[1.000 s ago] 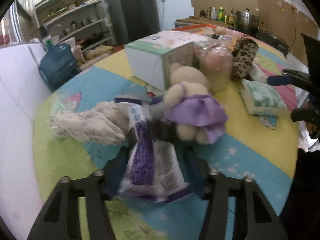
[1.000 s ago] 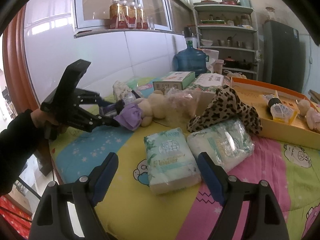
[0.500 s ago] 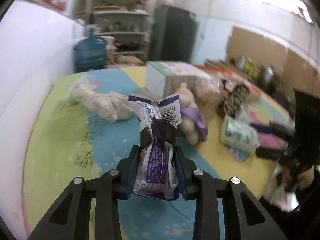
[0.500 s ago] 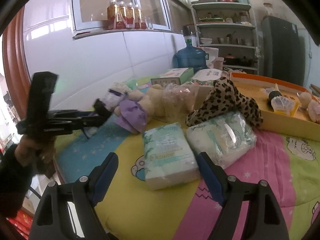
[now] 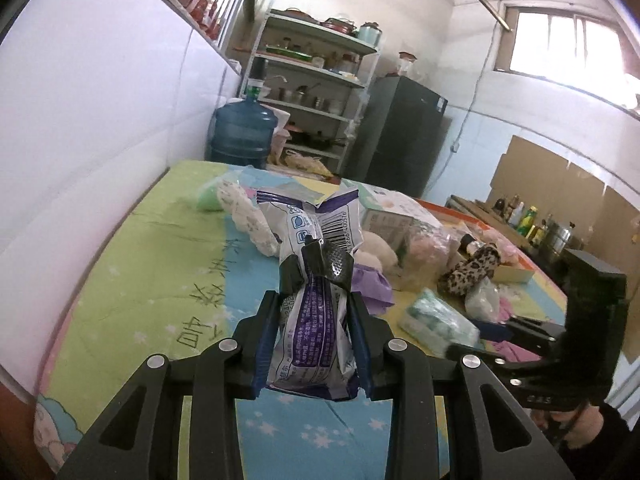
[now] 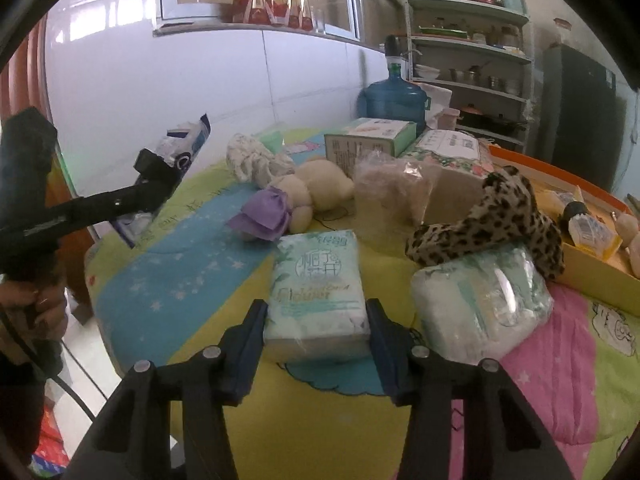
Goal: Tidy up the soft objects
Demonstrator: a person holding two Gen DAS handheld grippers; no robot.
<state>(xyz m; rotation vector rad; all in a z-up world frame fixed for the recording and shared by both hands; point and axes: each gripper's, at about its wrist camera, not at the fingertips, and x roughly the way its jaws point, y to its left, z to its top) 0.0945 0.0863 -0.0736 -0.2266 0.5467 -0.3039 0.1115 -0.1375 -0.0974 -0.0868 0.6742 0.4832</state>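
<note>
Here the purple-and-white packet (image 5: 316,320) stands upright low in the centre of the left wrist view, pinched between the nearly closed jaws of the left gripper (image 5: 318,276) and lifted clear of the patterned cloth (image 5: 132,280); in the right wrist view it shows at the left edge, up in the air. The right gripper (image 6: 316,324) sits at the bottom centre of its own view with its jaws on either side of a pale green tissue pack (image 6: 316,280) that lies on the cloth; they have just been closing, their pads at the pack's sides, though whether they press it yet cannot be told. Just right of it lies a second clear-wrapped pack (image 6: 484,300), with a leopard-print cloth (image 6: 496,220) draped above. Behind, at centre, a plush bear in a purple skirt (image 6: 296,200) lies on its side.
</note>
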